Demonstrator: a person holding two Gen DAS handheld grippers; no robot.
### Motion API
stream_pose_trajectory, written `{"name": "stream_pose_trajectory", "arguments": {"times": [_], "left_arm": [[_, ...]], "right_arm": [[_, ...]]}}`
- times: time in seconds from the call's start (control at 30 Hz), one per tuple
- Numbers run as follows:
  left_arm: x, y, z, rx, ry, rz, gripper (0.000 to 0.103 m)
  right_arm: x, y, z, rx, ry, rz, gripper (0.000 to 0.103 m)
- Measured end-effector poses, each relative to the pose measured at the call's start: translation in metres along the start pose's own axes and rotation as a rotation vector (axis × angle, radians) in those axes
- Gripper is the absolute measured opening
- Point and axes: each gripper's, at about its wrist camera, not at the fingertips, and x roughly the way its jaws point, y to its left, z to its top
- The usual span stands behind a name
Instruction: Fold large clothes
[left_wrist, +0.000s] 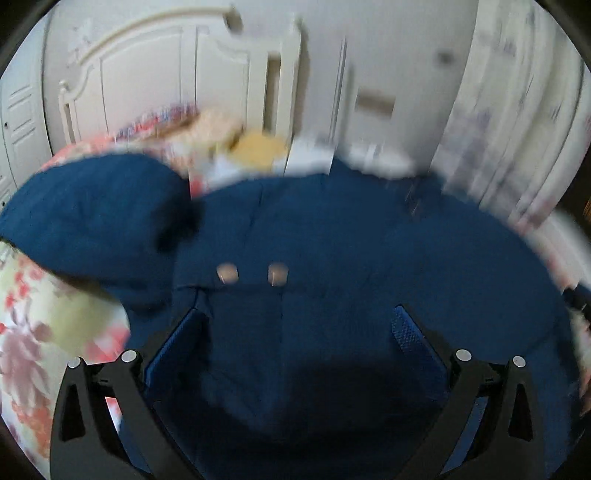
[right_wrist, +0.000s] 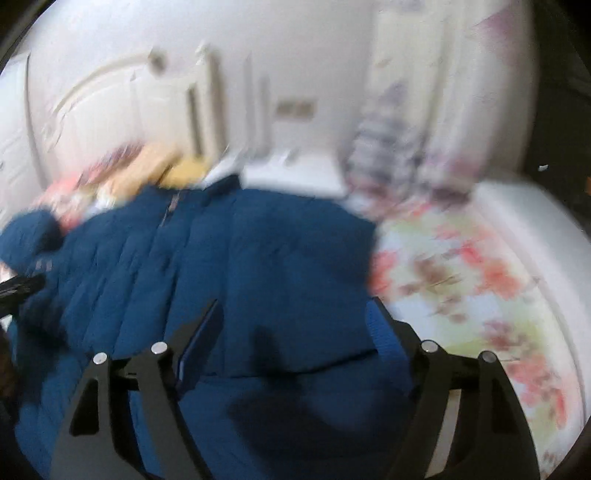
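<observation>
A large dark blue padded jacket (left_wrist: 332, 236) lies spread over a bed, blurred in both views. Two pale snap buttons (left_wrist: 227, 272) sit on its front, and a bulging fold of it (left_wrist: 92, 218) rises at the left. My left gripper (left_wrist: 297, 312) hovers over the jacket's middle, open wide, nothing between its blue pads (left_wrist: 406, 332). In the right wrist view the same jacket (right_wrist: 221, 258) fills the left and centre. My right gripper (right_wrist: 291, 302) is open above the jacket near its right edge, holding nothing.
A floral bedsheet (right_wrist: 461, 280) lies to the right of the jacket and shows again at the lower left (left_wrist: 33, 332). Behind stand a white headboard (left_wrist: 147, 74), pillows and a yellow item (left_wrist: 258, 147). Curtains (left_wrist: 517, 110) hang at the right. A black object (right_wrist: 18, 288) pokes in at the left edge.
</observation>
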Motion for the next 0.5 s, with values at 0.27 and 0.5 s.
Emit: {"name": "stream_pose_trajectory", "arguments": {"times": [0.27, 0.5], "left_arm": [[0.008, -0.009, -0.002, 0.05, 0.043, 0.068, 0.099], [0.008, -0.01, -0.002, 0.047, 0.046, 0.073, 0.099]], "right_arm": [[0.015, -0.01, 0.026, 0.07, 0.057, 0.04, 0.078], [0.087, 0.012, 0.102, 0.058, 0.085, 0.039, 0.079]]}}
